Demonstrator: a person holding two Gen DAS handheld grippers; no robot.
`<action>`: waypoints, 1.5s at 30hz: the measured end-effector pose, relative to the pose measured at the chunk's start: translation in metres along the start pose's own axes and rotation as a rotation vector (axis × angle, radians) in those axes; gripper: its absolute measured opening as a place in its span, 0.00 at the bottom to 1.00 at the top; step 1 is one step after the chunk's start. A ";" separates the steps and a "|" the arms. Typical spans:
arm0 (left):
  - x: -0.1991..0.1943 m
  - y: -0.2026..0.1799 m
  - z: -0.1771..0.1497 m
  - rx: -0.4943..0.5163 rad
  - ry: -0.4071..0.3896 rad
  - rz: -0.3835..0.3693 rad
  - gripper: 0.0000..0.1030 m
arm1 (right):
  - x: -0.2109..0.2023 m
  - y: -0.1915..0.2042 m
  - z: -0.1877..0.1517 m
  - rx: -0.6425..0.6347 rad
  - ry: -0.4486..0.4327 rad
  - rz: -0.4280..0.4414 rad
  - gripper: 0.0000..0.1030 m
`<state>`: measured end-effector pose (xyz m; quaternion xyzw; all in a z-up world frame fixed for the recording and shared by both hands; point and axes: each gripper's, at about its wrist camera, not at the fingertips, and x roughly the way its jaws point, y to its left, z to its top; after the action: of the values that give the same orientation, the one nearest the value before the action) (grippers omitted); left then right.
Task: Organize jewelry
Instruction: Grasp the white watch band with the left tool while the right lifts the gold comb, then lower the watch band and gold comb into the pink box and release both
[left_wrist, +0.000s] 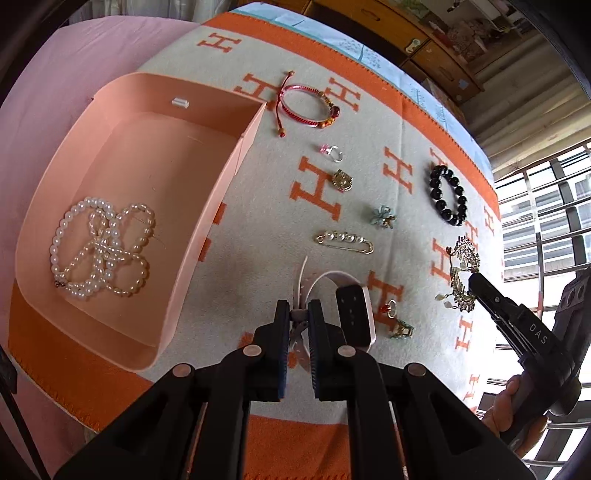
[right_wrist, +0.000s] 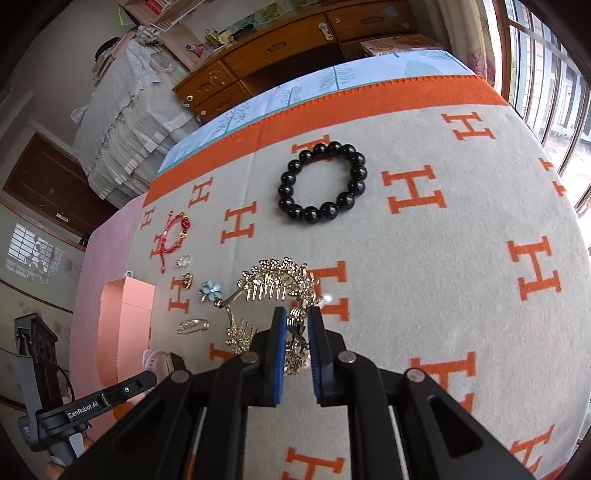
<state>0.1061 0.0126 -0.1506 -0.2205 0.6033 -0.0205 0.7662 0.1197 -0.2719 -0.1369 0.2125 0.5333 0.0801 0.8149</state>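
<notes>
My left gripper (left_wrist: 299, 310) is shut on the pale strap of a smart watch (left_wrist: 356, 314) that lies on the blanket, right of the pink box (left_wrist: 229, 173). Pearl strands (left_wrist: 99, 247) lie coiled in the box's near left corner. My right gripper (right_wrist: 296, 317) is shut on a gold hair comb ornament (right_wrist: 273, 277), whose teeth and leaves fan out beyond the fingertips. In the left wrist view that same right gripper (left_wrist: 476, 280) touches the gold ornament (left_wrist: 461, 258) at the far right.
Spread over the orange-and-grey blanket are a black bead bracelet (right_wrist: 321, 181), a red cord bracelet (left_wrist: 306, 107), a clear ring (left_wrist: 332, 151), a gold brooch (left_wrist: 341, 180), a blue flower (left_wrist: 384, 216), a pearl pin (left_wrist: 343, 240) and a red-stone ring (left_wrist: 389, 306).
</notes>
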 end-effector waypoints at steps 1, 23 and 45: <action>-0.008 0.000 0.001 0.004 -0.014 -0.015 0.07 | -0.005 0.006 -0.001 -0.013 -0.009 0.007 0.11; -0.104 0.121 0.035 -0.029 -0.258 -0.049 0.07 | -0.035 0.195 -0.006 -0.266 -0.107 0.240 0.11; -0.038 0.155 0.027 0.079 -0.157 -0.104 0.24 | 0.137 0.277 -0.023 -0.317 0.162 0.073 0.11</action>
<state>0.0848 0.1724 -0.1676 -0.2220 0.5279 -0.0670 0.8170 0.1826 0.0318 -0.1391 0.0934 0.5699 0.2095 0.7891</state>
